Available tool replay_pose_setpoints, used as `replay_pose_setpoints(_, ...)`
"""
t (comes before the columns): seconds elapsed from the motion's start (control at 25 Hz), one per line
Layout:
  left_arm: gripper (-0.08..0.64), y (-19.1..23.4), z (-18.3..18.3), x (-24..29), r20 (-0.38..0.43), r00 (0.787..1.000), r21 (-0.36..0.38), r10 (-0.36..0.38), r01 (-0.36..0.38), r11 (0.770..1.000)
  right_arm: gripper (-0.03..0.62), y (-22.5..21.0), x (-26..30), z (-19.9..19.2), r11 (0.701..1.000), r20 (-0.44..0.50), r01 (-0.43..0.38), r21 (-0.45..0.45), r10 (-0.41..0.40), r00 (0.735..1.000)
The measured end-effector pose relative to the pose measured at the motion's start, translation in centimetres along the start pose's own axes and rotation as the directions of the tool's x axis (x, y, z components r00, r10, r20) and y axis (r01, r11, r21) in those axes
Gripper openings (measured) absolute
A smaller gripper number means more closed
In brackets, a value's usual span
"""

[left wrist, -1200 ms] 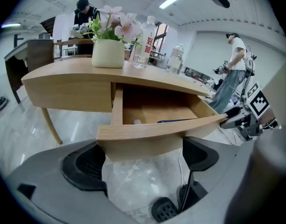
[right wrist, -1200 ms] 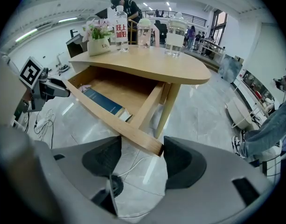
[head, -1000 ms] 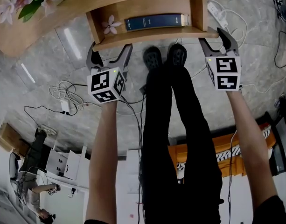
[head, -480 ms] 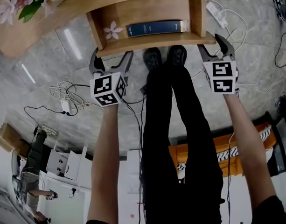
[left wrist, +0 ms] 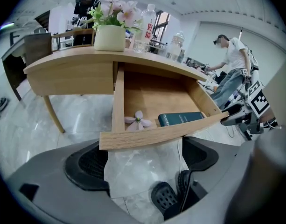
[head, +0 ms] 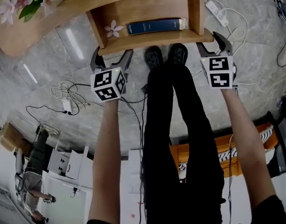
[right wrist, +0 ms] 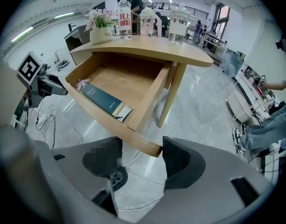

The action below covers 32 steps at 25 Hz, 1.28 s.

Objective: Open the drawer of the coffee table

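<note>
Both open, clamping nothing: left gripper (head: 112, 54) at drawer (head: 152, 39) front's left end, right gripper (head: 209, 41) at its right corner. Pulled out, with book (head: 154, 26) and flower (head: 113, 29) inside.

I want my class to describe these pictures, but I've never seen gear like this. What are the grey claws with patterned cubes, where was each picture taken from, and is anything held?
There is no robot: a person holds a two-jaw gripper in each hand. The head view looks down from a camera on their head at the left gripper and right gripper; the cubes are part of them. The other two views come from a camera riding on each gripper, looking along its jaws. The wooden coffee table has its drawer open; inside lie a dark book and a pink flower. Both pairs of jaws stand apart near the drawer front's ends, clamped on nothing.
</note>
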<state>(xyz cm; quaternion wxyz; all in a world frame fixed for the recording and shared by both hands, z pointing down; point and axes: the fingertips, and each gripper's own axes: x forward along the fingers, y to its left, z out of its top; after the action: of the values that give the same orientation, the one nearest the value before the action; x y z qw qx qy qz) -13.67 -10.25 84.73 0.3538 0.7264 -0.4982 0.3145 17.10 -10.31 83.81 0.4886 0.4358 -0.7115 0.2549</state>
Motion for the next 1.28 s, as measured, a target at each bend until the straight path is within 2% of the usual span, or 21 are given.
replay_pose_setpoints(0.12, 0.508, 0.2, -0.2, 0.0, -0.028, 1.0, -0.006, 0.011, -0.011, 1.0, 0.272, 0.0, 0.1, 0.2, 1.0, -0.006, 0.018, 0.007, -0.018, 1.0)
replay_pose_setpoints(0.28, 0.508, 0.6, -2.0, -0.9, -0.119, 0.992, -0.067, 0.044, -0.052, 0.996, 0.272, 0.0, -1.1, -0.1, 1.0, -0.031, 0.027, 0.014, -0.027, 0.999)
replay_pose_setpoints(0.4, 0.506, 0.0, -2.0, -2.9, -0.119, 0.991, -0.089, 0.065, -0.076, 0.993, 0.272, -0.5, -2.7, -0.1, 0.999, -0.032, 0.025, 0.026, -0.024, 0.999)
replay_pose_setpoints(0.56, 0.506, -2.2, -0.8, -7.7, -0.104, 0.992, -0.076, 0.071, -0.08, 0.994, 0.272, -1.2, -7.1, 0.2, 0.999, -0.023, 0.017, 0.045, -0.016, 1.0)
replay_pose_setpoints(0.76, 0.506, -6.0, 4.1, -16.5, -0.018, 0.998, -0.178, 0.057, -0.059, 0.982, 0.272, -0.9, -15.6, 3.4, 0.999, 0.041, -0.016, 0.048, 0.014, 0.999)
replay_pose_setpoints(0.88, 0.506, -9.1, 8.3, -21.5, 0.057, 0.997, -0.188, 0.046, -0.035, 0.982, 0.272, -0.6, -21.5, 6.5, 1.0, 0.115, -0.023, 0.01, 0.022, 0.993)
replay_pose_setpoints(1.08, 0.506, -13.7, 15.2, -27.3, 0.168, 0.986, -0.134, 0.002, 0.021, 0.991, 0.272, 0.5, -29.2, 11.7, 0.998, 0.23, -0.056, 0.019, 0.05, 0.972)
replay_pose_setpoints(1.28, 0.506, -17.8, 21.0, -33.9, 0.302, 0.953, -0.027, -0.031, 0.041, 0.999, 0.272, 1.0, -36.1, 15.3, 0.995, 0.349, -0.06, 0.077, 0.03, 0.937)
